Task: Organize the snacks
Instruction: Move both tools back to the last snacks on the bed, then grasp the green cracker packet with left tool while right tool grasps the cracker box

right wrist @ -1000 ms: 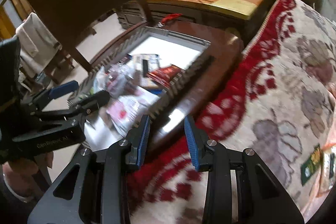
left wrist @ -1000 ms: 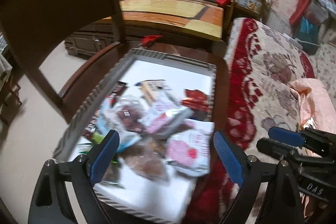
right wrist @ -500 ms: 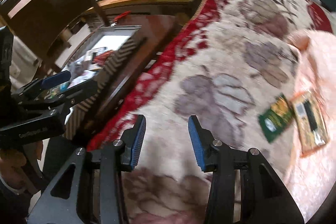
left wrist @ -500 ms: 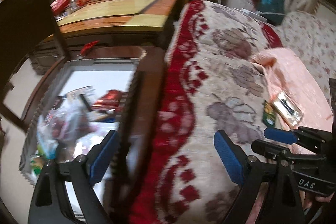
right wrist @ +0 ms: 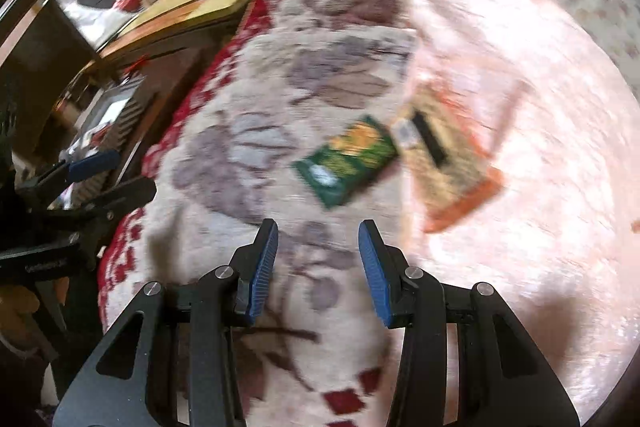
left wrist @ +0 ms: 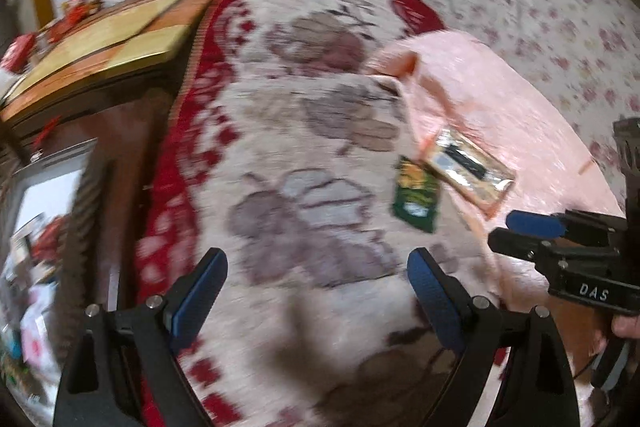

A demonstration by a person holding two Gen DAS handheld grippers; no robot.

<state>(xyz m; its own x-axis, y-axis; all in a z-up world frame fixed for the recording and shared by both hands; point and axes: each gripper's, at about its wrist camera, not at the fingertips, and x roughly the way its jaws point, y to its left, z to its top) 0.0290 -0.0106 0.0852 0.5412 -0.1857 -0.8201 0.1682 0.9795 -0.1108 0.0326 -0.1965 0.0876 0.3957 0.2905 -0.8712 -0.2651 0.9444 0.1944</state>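
**Two snack packets on the sofa, both hand-held grippers empty**

Two snack packets are counted on the sofa: a dark green foil packet with yellow print (right wrist: 347, 159) and a longer orange-edged packet with a black bar on its face (right wrist: 444, 163). They are seen lying flat and just beside each other, corners nearly touching or slightly overlapping; motion blur prevents this from being settled. The green packet rests on the cream floral blanket with a red patterned border (left wrist: 280, 147), while the orange-edged one lies on the pale pink quilted cover (right wrist: 540, 167), at the seam where the two fabrics meet.

Two grippers are in view. The left hand-held gripper (left wrist: 318, 291) is held with its blue-padded fingers spread wide, with nothing between them, above the floral blanket and well short of the packets. The right hand-held gripper (right wrist: 318, 267) is held at a narrower opening, also empty, with the green packet just ahead of its fingertips.

A grey-rimmed tray of mixed snack packets (left wrist: 36, 267) is cut off at the left edge of the left wrist view, on a dark wooden surface (left wrist: 124, 131); its contents are too smeared to be counted. Printing on both sofa packets cannot be read.

Open blanket is seen around the packets on the near and left sides; the red border marks the sofa's edge towards the wooden surface.
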